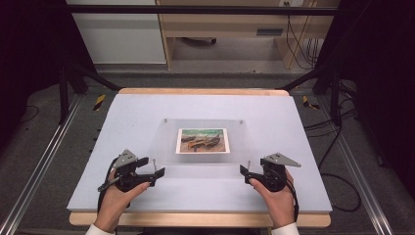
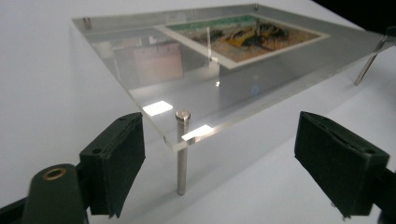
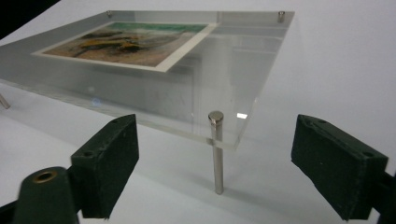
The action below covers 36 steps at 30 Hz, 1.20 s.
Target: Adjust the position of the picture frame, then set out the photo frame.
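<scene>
Here we are at the counter (image 1: 132, 117), a pale grey surface with a wooden edge, and right in the middle sits the clear acrylic frame (image 1: 166, 142), standing level on slim metal pins at its corners with a small painted print (image 1: 203, 140) sandwiched inside. The left gripper (image 1: 155, 171) is parked at the frame's near left corner, fingers (image 2: 114, 163) spread wide, and between them stands the corner pin (image 2: 182, 154), upright, foot on the counter, cap just above the acrylic, touched by neither pad. Over on the other side, same story: the right gripper (image 1: 243, 170) faces the near right corner, its fingers (image 3: 106, 163) well apart, and the right corner pin (image 3: 216, 151) rises between them with clear space on both sides. Nothing is gripped by either hand. The frame's far corners show their small pin caps (image 3: 280, 15) too, and the print lies flat, centred under the clear sheet.
</scene>
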### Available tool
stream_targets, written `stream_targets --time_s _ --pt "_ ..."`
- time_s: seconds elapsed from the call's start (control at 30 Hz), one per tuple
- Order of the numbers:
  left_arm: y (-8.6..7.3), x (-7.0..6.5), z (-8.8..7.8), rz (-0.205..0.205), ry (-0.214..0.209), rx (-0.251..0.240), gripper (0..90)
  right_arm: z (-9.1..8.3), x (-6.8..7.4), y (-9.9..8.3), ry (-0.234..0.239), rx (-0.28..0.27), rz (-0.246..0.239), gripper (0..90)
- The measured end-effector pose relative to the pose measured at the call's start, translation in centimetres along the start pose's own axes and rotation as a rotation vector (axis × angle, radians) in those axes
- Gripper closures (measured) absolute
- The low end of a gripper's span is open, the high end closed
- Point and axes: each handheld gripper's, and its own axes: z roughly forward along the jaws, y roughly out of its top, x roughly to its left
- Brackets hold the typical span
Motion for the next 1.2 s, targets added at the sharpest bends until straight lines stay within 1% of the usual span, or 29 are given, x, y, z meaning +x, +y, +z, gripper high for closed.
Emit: stream_targets --time_s 0.03,0.07,0.1,0.17,0.23,0.33,0.37,0.4,0.47,0.5,0.53,0.6,0.63,0.67,0.73,0.8,0.83,0.9,0.93,0.97,1.0,1.07,1.1,1.13,1.2 --pt "0.1 0.1 -0.2 0.000 -0.002 -0.007 14.4 0.0 0.1 0.2 0.004 -0.001 -0.013 13.2" --pt "0.1 0.1 -0.2 0.000 -0.002 -0.007 14.1 0.0 0.1 0.2 0.004 -0.001 -0.013 13.2" --pt "0.3 0.2 -0.4 -0.006 0.001 -0.024 14.1 -0.1 0.2 0.3 0.010 -0.009 -0.024 13.2" --pt "0.4 0.5 -0.5 -0.018 0.010 -0.040 14.1 -0.1 0.3 0.6 0.017 -0.029 -0.036 13.2" --pt "0.5 0.7 -0.4 -0.030 0.018 -0.054 15.1 0.0 0.4 1.1 0.018 -0.034 -0.051 13.9" --pt "0.8 0.9 -0.1 -0.043 0.018 -0.053 17.6 0.3 0.4 1.8 0.020 -0.030 -0.057 16.2" --pt "1.3 1.0 0.1 -0.038 0.030 -0.048 19.9 0.7 0.3 2.3 0.019 -0.004 -0.066 17.4" --pt "1.3 1.0 0.1 -0.038 0.030 -0.048 21.0 0.7 0.3 2.3 0.019 -0.004 -0.066 17.4" --pt "1.8 1.2 0.5 -0.044 0.043 -0.037 21.4 1.1 0.3 2.9 0.021 0.013 -0.071 19.2" --pt "2.4 1.6 1.0 -0.066 0.041 -0.035 21.5 1.5 0.1 3.5 0.026 0.044 -0.077 18.7" --pt "2.4 1.6 1.0 -0.066 0.041 -0.035 21.5 1.5 0.1 3.5 0.026 0.044 -0.077 18.7" --pt "2.6 2.1 1.6 -0.093 0.027 -0.015 21.5 2.2 -0.2 3.9 0.041 0.080 -0.078 17.4" --pt "2.6 2.3 2.1 -0.103 0.014 0.000 21.0 2.8 -0.6 4.1 0.049 0.114 -0.067 17.2" --pt "2.6 2.3 2.1 -0.103 0.014 0.000 20.7 2.8 -0.6 4.1 0.049 0.114 -0.067 17.2" --pt "2.4 2.3 2.4 -0.098 0.010 0.016 20.1 3.4 -1.3 4.0 0.054 0.125 -0.039 17.5" --pt "2.2 2.2 2.7 -0.103 0.009 0.025 20.3 3.6 -1.4 4.0 0.057 0.127 -0.032 17.6" --pt "2.0 2.2 3.1 -0.101 0.007 0.040 20.5 3.9 -1.6 3.8 0.084 0.136 -0.005 18.0" --pt "1.9 2.1 3.3 -0.103 0.005 0.047 20.7 4.0 -1.6 3.8 0.093 0.135 0.004 18.2" --pt "1.8 2.1 3.4 -0.104 0.009 0.054 19.1 4.2 -1.6 3.7 0.112 0.139 0.026 18.2" --pt "1.8 2.2 3.6 -0.114 0.010 0.050 19.0 4.3 -1.6 3.7 0.118 0.138 0.033 18.2" --pt "1.8 2.2 3.6 -0.114 0.010 0.050 19.3 4.3 -1.6 3.7 0.118 0.138 0.033 18.2" --pt "1.7 2.4 3.7 -0.136 0.001 0.051 19.2 4.5 -1.7 3.8 0.118 0.143 0.047 18.3" --pt "1.6 2.7 3.8 -0.150 -0.009 0.054 19.2 4.6 -1.8 3.8 0.120 0.145 0.047 18.1" --pt "1.6 2.7 3.8 -0.150 -0.009 0.054 19.3 4.6 -1.8 3.8 0.120 0.145 0.047 18.1" --pt "1.6 3.1 4.0 -0.174 -0.023 0.058 19.4 4.7 -2.1 3.8 0.135 0.154 0.070 17.8"
